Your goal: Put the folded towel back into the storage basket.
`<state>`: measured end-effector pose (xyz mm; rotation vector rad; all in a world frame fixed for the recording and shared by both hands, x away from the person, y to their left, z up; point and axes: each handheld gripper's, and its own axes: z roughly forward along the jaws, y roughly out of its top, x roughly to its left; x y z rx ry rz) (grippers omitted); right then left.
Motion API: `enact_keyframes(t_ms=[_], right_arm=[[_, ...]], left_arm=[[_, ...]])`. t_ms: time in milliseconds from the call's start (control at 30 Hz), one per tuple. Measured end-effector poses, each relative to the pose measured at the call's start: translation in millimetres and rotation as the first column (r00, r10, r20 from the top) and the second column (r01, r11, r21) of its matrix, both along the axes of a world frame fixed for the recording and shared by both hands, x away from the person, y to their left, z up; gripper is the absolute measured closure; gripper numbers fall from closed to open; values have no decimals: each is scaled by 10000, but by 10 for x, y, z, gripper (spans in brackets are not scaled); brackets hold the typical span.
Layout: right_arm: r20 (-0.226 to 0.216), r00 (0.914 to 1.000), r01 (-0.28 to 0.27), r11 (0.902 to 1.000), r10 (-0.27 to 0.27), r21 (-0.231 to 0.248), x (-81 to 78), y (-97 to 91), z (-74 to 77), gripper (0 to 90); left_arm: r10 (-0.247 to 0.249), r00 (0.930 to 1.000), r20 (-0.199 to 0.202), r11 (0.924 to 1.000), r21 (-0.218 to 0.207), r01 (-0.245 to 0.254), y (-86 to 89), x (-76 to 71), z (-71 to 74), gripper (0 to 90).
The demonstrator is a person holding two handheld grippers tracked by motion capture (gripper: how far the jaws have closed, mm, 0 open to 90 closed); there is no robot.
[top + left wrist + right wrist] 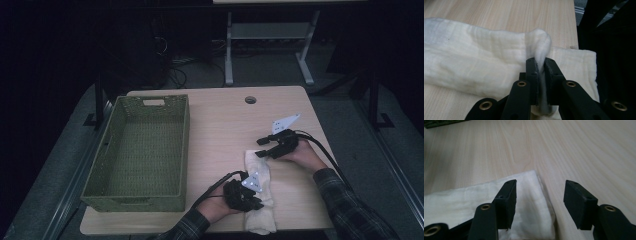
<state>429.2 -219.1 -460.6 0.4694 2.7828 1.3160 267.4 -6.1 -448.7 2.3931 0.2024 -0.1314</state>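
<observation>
Fingers (pixel 534 75) of left gripper (pixel 245 197) clamped on raised pinch of white cloth (pixel 260 192). Right gripper (pixel 539 202) held wide, cloth corner between fingers (pixel 507 200), ungripped. Risks: thin pinch slipping out under pull; right closing on bare table (pixel 220 130) beside corner; fold undone.

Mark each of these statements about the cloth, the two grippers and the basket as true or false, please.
1. The left gripper pinches a raised fold of the white cloth. True.
2. The right gripper is shut on the cloth. False: its jaws stand open over the cloth's corner.
3. The green woven basket holds the cloth. False: the cloth lies on the wooden table, right of the basket.
4. The basket stands at the table's left side. True.
5. The cloth lies flat and fully spread. False: it is folded into a long strip.
</observation>
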Motion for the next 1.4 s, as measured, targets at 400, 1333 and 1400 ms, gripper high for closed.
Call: enact_keyframes(t_ms=[400,1333,1400], right_arm=[[-33,9980,-626,9972,625,-415,12,68,-167,534],[36,9947,-1027,9943,1028,-276,-13,221,188,829],[150,9944,-1039,9944,1042,-206,2,245,267,829]], left_arm=[[-9,10000,-97,10000,-94,8,2,12,-1,823],[1167,9918,517,9893,-938,-1115,190,185,434,831],[1273,9898,647,9880,-961,-1208,196,181,507,831]])
